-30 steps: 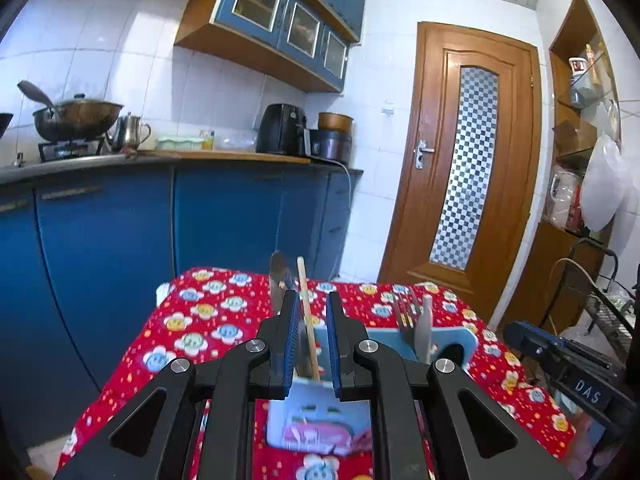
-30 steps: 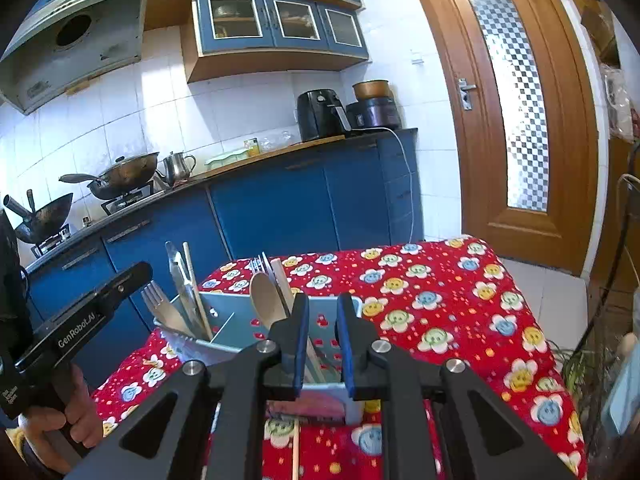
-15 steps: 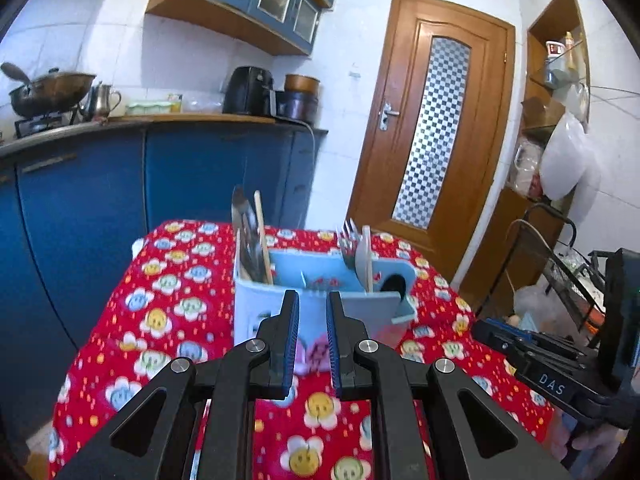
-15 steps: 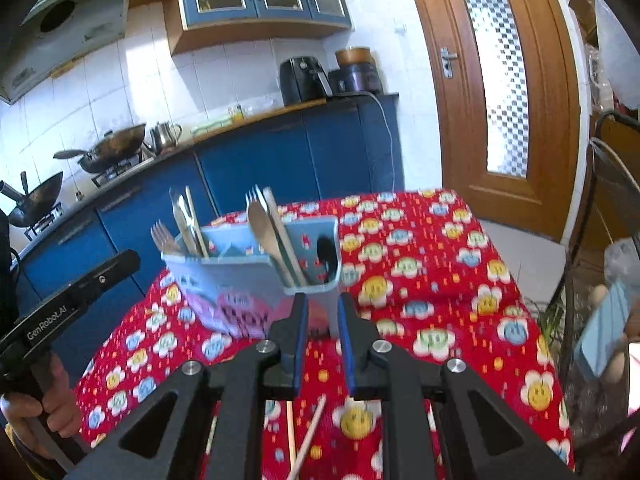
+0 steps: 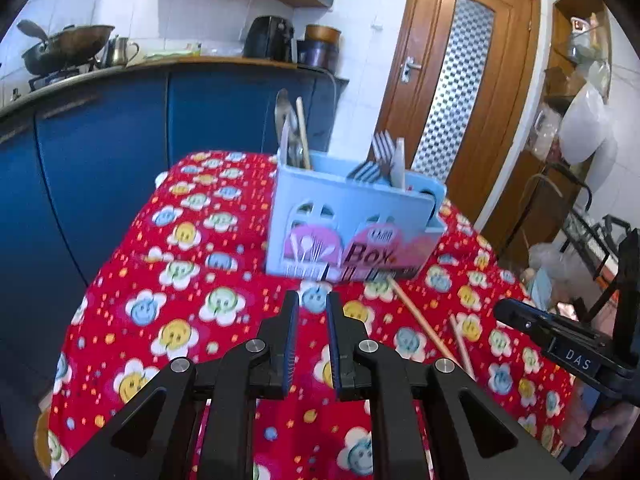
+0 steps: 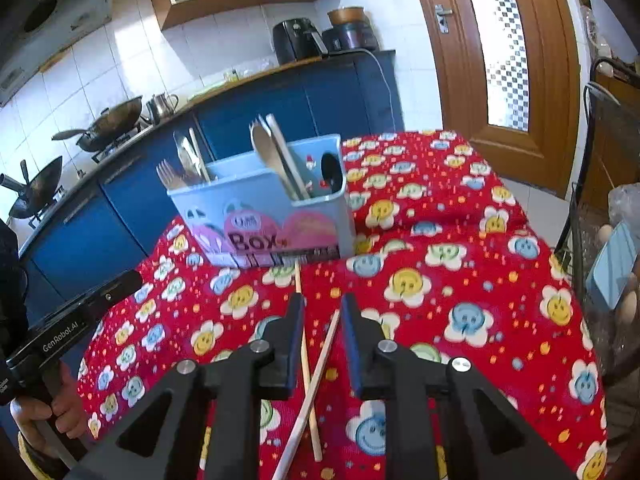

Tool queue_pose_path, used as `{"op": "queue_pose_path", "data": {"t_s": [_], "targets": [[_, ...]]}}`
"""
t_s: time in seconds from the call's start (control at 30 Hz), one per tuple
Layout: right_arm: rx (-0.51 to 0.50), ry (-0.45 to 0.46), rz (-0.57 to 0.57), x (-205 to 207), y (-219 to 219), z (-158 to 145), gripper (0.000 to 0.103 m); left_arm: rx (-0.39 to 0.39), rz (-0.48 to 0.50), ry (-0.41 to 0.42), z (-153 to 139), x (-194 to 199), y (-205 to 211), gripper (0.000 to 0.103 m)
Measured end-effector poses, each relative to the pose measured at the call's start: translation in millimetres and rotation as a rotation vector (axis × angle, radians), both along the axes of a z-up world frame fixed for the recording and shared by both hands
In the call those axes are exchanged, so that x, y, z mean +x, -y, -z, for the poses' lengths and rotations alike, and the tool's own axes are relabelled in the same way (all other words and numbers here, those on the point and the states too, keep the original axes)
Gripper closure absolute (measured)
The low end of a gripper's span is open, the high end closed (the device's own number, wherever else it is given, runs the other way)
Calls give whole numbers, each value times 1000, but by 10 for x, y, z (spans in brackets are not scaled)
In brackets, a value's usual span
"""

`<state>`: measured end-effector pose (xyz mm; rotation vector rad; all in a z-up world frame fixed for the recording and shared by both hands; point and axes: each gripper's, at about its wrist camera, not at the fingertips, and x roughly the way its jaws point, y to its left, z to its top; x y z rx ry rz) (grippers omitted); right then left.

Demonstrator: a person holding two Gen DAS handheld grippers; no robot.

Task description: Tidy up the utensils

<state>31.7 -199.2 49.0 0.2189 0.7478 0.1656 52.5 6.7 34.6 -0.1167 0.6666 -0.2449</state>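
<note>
A light blue utensil box (image 5: 352,224) marked "Box" stands on the red flowered tablecloth; it also shows in the right wrist view (image 6: 264,216). It holds forks, spoons, a knife and a chopstick upright. Two wooden chopsticks (image 6: 310,376) lie crossed on the cloth in front of the box; they also show in the left wrist view (image 5: 420,322). My left gripper (image 5: 312,306) is slightly open and empty, above the cloth in front of the box. My right gripper (image 6: 322,306) is open and empty, hovering right over the crossed chopsticks.
The table (image 6: 460,280) is small, with edges near on all sides. Blue kitchen cabinets (image 5: 100,152) with woks and a kettle stand behind it. A wooden door (image 5: 460,80) is at the right. A wire rack with bags (image 6: 608,240) stands by the table's right side.
Both grippers have pulled back from the box and tilted down toward the cloth. The left gripper let go of the chopstick, which stands in the box. The right jaws have opened wider over the loose chopsticks.
</note>
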Motion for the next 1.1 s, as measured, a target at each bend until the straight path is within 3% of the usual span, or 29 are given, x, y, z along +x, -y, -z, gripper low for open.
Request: {"op": "queue_pose_path", "data": {"t_s": [0.87, 0.9, 0.97, 1.1], "targets": [[3, -195, 13, 142, -161, 450, 82, 10, -7, -81, 270, -69, -75, 89], [8, -194, 14, 148, -154, 452, 82, 10, -4, -83, 277, -61, -61, 90], [6, -191, 19, 156, -141, 454, 93, 8, 0, -87, 280, -56, -39, 89], [42, -177, 12, 143, -85, 436, 96, 7, 18, -97, 277, -35, 35, 89]]}}
